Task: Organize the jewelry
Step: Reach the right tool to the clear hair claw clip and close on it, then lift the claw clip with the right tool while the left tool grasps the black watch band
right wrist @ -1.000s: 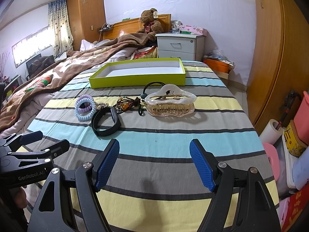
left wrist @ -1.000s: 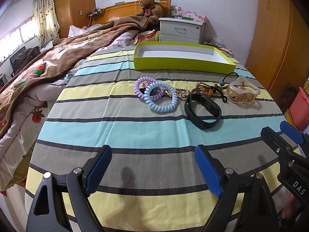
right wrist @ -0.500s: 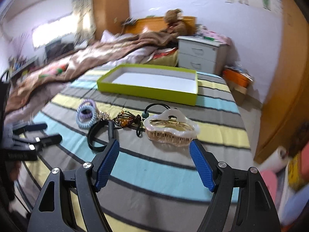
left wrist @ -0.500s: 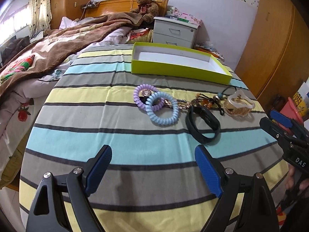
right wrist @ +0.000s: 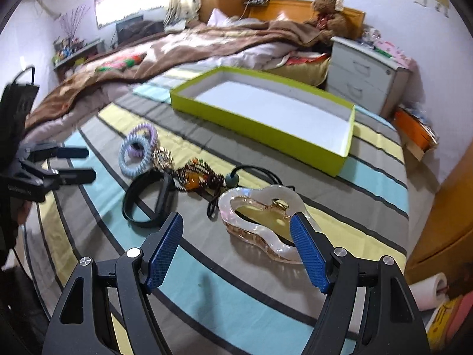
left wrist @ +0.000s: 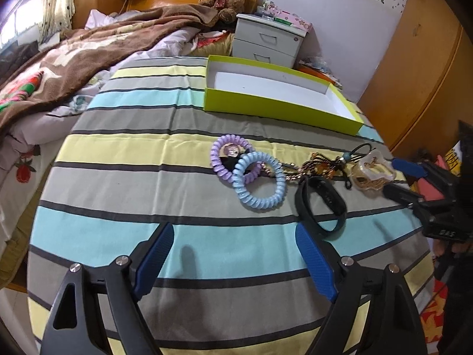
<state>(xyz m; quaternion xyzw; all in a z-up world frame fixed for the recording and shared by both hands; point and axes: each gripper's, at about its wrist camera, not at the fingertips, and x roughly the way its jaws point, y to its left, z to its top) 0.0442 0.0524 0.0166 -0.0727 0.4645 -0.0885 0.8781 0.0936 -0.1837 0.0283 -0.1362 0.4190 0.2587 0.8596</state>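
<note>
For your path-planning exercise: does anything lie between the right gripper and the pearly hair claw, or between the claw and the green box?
Nothing visible. The right gripper is open just short of the hair claw; only bare striped cloth separates the claw from the green box.

Glossy pearly plastic hair claw [right wrist: 263,222] lies on matt striped cloth [right wrist: 236,281], beside a smooth cardboard box [right wrist: 266,124]
</note>
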